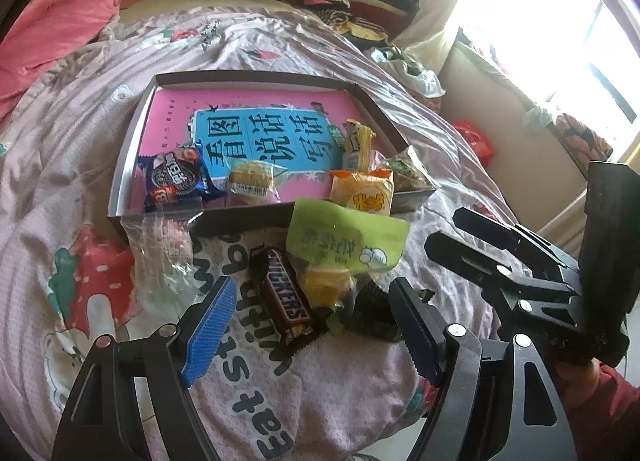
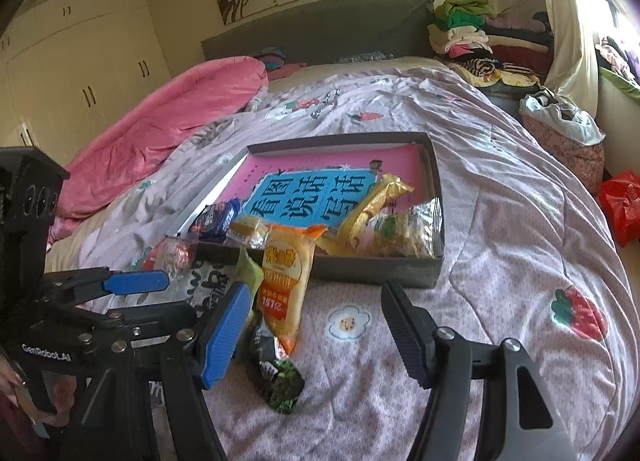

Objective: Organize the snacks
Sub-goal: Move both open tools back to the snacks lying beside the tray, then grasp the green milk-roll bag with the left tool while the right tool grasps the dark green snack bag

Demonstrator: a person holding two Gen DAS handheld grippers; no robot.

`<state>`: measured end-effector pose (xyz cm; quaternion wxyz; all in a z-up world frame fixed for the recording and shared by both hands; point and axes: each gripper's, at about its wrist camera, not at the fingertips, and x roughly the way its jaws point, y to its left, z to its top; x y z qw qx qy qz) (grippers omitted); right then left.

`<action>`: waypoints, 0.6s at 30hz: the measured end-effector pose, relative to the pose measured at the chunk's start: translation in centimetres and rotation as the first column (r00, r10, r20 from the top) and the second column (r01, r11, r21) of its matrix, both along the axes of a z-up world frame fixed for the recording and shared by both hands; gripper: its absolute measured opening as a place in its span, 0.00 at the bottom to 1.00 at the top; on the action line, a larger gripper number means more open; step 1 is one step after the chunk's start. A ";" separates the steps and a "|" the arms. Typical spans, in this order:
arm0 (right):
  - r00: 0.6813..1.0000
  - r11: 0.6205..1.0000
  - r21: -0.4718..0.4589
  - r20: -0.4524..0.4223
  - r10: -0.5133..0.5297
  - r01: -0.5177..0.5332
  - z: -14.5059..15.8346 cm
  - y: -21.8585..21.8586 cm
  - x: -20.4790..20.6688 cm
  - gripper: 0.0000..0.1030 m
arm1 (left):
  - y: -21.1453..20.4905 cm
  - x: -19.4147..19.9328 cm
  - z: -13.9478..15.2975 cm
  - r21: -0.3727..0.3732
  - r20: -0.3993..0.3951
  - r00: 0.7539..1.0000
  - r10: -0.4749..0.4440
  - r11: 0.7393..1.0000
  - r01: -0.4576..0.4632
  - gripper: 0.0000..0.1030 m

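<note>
A shallow dark box [image 1: 132,133] lies on the bed with a pink and blue book inside. In it are an Oreo pack [image 1: 176,177], a small cake [image 1: 250,179], a yellow stick pack [image 1: 358,143] and a green snack bag [image 1: 408,171]. An orange pack [image 1: 362,191] leans over the box's front wall. In front lie a Snickers bar [image 1: 286,297], a green-labelled cake bag [image 1: 344,245] and a dark wrapper [image 2: 276,373]. My left gripper [image 1: 312,325] is open around the Snickers. My right gripper [image 2: 312,329] is open above the dark wrapper.
A clear plastic bag [image 1: 160,257] lies at the box's front left corner. A pink duvet [image 2: 160,129] lies at the far left, piled clothes [image 2: 472,33] at the headboard. A red bag [image 2: 622,205] is on the floor to the right.
</note>
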<state>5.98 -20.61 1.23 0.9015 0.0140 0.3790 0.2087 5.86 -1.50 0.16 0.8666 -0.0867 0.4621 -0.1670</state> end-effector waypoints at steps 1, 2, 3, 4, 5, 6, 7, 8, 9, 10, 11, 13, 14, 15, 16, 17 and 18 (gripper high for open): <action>1.000 1.000 -0.002 -0.005 0.002 -0.002 -0.1 0.0 -0.1 0.66 | 0.0 0.0 -0.1 -0.002 -0.003 1.000 -0.003 1.000 0.003 0.77; 1.000 1.000 -0.005 -0.012 0.004 -0.004 -0.2 0.0 -0.2 0.66 | 0.0 0.0 -0.2 -0.003 -0.007 1.000 -0.004 1.000 0.004 0.77; 1.000 1.000 -0.007 -0.019 0.007 -0.008 -0.4 0.0 -0.3 0.66 | 0.0 0.0 -0.3 -0.004 -0.010 1.000 -0.005 1.000 0.005 0.77; 1.000 1.000 -0.011 -0.028 0.010 -0.010 -0.5 0.1 -0.4 0.66 | 0.0 0.0 -0.4 -0.005 -0.014 1.000 -0.003 1.000 0.003 0.77; 0.999 1.000 -0.017 -0.037 0.012 -0.013 -0.7 0.1 -0.6 0.66 | 0.1 0.0 -0.5 -0.006 -0.017 1.000 -0.003 1.000 0.003 0.77; 0.999 1.000 -0.018 -0.042 0.015 -0.016 -0.9 0.2 -0.7 0.66 | 0.1 0.1 -0.6 -0.007 -0.021 1.000 -0.004 1.000 0.004 0.77; 0.999 1.000 -0.020 -0.049 0.018 -0.019 -1.0 0.2 -0.7 0.66 | 0.1 0.1 -0.6 -0.008 -0.022 1.000 -0.003 1.000 0.003 0.77; 0.998 0.999 -0.026 -0.058 0.021 -0.022 -1.2 0.3 -0.8 0.66 | 0.1 0.1 -0.7 -0.008 -0.024 1.000 -0.003 1.000 0.002 0.77; 0.998 0.999 -0.030 -0.066 0.024 -0.026 -1.4 0.4 -0.9 0.66 | 0.1 0.1 -0.7 -0.008 -0.027 1.000 -0.004 1.000 0.004 0.77; 0.997 0.999 -0.032 -0.077 0.028 -0.031 -1.6 0.5 -0.9 0.66 | 0.0 0.1 -0.8 -0.009 -0.028 1.000 -0.006 1.000 0.006 0.77; 0.996 0.999 -0.035 -0.088 0.032 -0.035 -1.8 0.6 -0.9 0.66 | 0.0 0.1 -0.9 -0.011 -0.029 1.000 -0.007 1.000 0.007 0.77; 0.994 0.998 -0.042 -0.103 0.041 -0.045 -2.2 0.8 -1.0 0.66 | -0.1 0.2 -1.0 -0.014 -0.035 0.999 -0.011 1.000 0.010 0.77; 0.993 0.998 -0.045 -0.108 0.045 -0.050 -2.3 0.9 -1.0 0.66 | -0.1 0.2 -1.1 -0.014 -0.037 0.999 -0.011 1.000 0.011 0.77; 0.992 0.997 -0.048 -0.111 0.053 -0.059 -2.4 1.1 -1.1 0.66 | -0.1 0.1 -1.1 -0.013 -0.037 0.999 -0.010 1.000 0.010 0.77; 0.992 0.997 -0.049 -0.113 0.059 -0.065 -2.5 1.2 -1.1 0.66 | -0.1 0.1 -1.2 -0.015 -0.038 0.999 -0.011 1.000 0.010 0.77; 0.991 0.996 -0.049 -0.117 0.067 -0.073 -2.6 1.4 -1.2 0.66 | -0.1 0.2 -1.2 -0.018 -0.040 0.999 -0.012 1.000 0.011 0.77; 0.989 0.995 -0.046 -0.123 0.077 -0.084 -2.7 1.5 -1.2 0.66 | -0.1 0.2 -1.3 -0.018 -0.039 0.999 -0.013 1.000 0.013 0.77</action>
